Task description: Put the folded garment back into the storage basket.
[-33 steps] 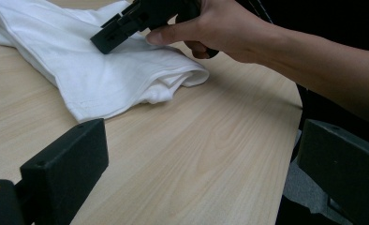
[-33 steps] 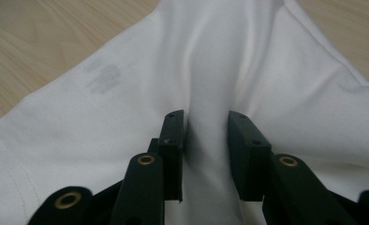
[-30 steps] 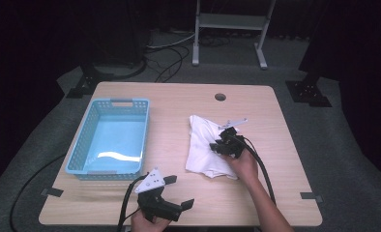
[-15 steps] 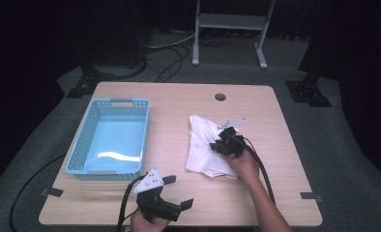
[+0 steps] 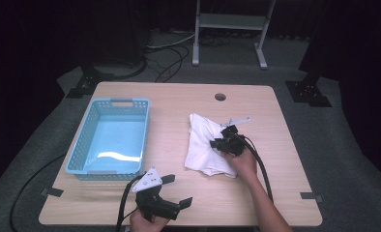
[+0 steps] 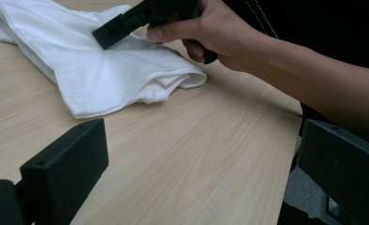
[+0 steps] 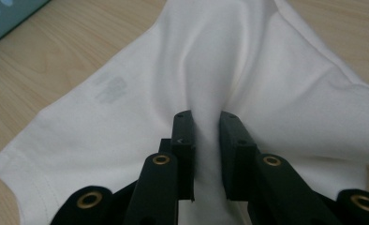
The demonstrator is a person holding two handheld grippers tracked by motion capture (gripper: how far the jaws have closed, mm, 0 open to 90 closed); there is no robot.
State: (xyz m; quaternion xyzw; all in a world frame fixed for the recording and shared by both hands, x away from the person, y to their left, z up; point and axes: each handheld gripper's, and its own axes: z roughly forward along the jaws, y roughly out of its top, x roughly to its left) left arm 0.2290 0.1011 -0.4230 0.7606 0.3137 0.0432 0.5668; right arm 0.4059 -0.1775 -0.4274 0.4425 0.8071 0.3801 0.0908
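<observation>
Right gripper view looks along the right gripper (image 7: 206,136), whose jaws have just been closing and now pinch a raised ridge of the white cloth (image 7: 126,93) between the pads. Soft matte fabric spreads to both sides of the jaws and beyond them, creased, with a stitched hem. From the high view its long axis runs from the near edge towards the far edge of the wooden table (image 5: 179,212). Nearer, the left gripper (image 5: 171,193) hangs with jaws wide, holding nothing.
</observation>
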